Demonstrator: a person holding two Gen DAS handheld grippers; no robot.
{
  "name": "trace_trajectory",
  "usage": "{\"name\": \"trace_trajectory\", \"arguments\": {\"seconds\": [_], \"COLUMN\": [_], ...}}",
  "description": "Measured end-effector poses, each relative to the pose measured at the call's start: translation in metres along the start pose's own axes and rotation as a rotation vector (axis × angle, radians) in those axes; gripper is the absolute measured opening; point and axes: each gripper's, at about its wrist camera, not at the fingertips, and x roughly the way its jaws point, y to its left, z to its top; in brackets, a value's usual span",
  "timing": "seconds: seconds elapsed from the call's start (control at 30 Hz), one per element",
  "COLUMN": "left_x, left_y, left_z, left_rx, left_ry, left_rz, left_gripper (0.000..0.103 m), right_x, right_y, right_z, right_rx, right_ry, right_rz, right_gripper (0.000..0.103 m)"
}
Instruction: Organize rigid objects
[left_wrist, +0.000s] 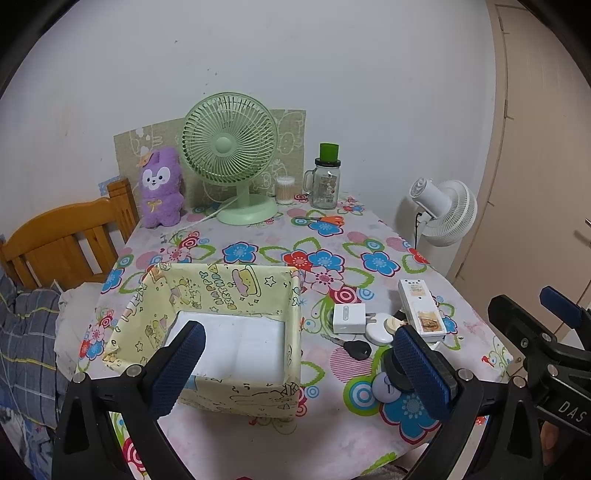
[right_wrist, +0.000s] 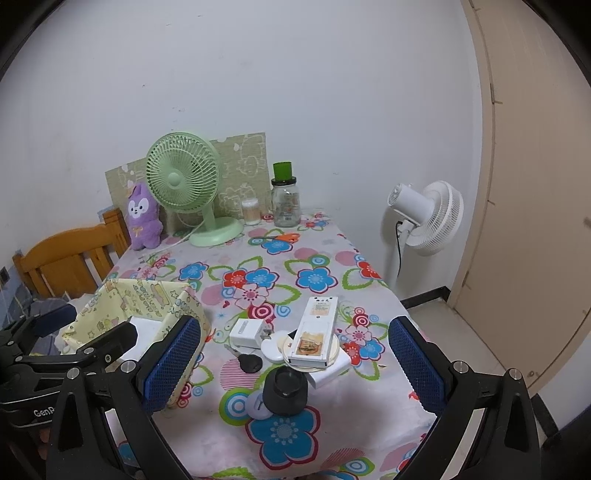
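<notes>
Fabric box (left_wrist: 221, 295) square, soft-walled; black knob (right_wrist: 285, 390) round, matte.

On the inner back wall of the yellow box (left_wrist: 229, 291), in the middle of my left camera's view, I am reading "HAPPY BIRTHDAY" in outlined letters. At the lower right edge of that view, white letters "DAS" are showing on the black body of my right gripper (left_wrist: 570, 406). At the lower left of my right camera's view, "GenP" is showing on my left gripper (right_wrist: 43, 411), cut off there. Print on the white remote (right_wrist: 317, 332) and the glass jar (right_wrist: 286, 205) is staying too small to read.
</notes>
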Motion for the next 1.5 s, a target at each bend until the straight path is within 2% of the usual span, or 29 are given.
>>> {"name": "trace_trajectory", "arguments": {"seconds": [0.67, 0.83, 1.5], "left_x": [-0.002, -0.004, -0.012], "left_y": [0.007, 0.010, 0.011], "left_z": [-0.004, -0.004, -0.002], "left_rx": [-0.009, -0.006, 0.006], "left_ry": [-0.009, -0.019, -0.049], "left_rz": [0.011, 0.023, 0.040], "left_gripper": [0.103, 0.103, 0.103], "right_x": [0.002, -0.002, -0.004], "right_y": [0.007, 0.011, 0.013], "right_z": [0.001, 0.001, 0.000], "right_rx": [-0.021, -0.039, -0.038], "right_ry": [0.005, -0.020, -0.018], "right_rz": [-0.019, -0.042, -0.025], "right_gripper": [0.103, 0.103, 0.103]}}
